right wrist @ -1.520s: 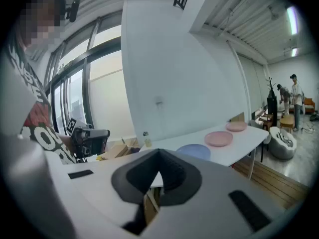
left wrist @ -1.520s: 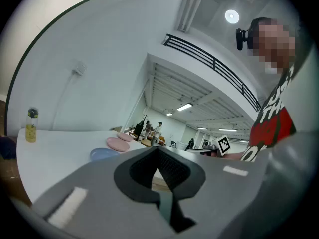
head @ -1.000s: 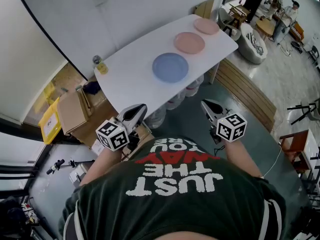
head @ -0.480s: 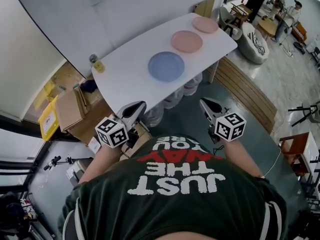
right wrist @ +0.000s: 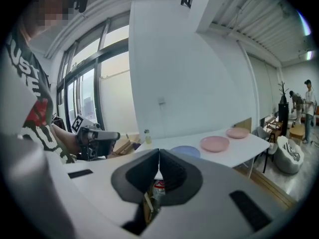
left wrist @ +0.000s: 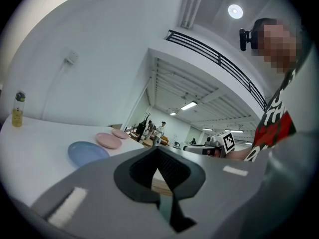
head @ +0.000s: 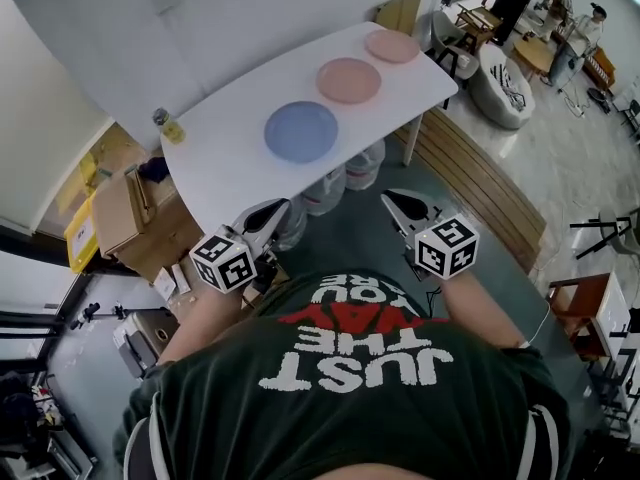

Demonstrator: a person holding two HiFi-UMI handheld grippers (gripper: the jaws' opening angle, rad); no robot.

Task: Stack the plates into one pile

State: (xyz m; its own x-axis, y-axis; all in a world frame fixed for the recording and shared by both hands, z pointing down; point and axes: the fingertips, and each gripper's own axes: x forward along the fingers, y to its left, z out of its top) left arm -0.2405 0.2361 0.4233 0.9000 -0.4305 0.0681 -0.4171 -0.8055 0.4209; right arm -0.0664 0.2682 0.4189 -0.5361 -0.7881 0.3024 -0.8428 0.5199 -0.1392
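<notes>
While the left hand-held gripper (head: pixel 272 214) and right hand-held gripper (head: pixel 397 200) hang short of the worktop (head: pixel 215 163), jaws closed on nothing, the plates lie unstacked ahead. The blue plate (head: pixel 301 131) is nearest, on the left gripper's side. The pink plate (head: pixel 349 80) and far pink plate (head: pixel 392 45) run toward the far corner.

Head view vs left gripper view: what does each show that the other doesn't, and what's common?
Head view only: the cardboard boxes on the floor and the big bottles under the table.
Left gripper view only: the left gripper jaws close up, together with nothing between them, plus the ceiling light and balcony railing.
Both: the table, blue plate, middle pink plate, far pink plate, none stacked, the small bottle and the right gripper.
</notes>
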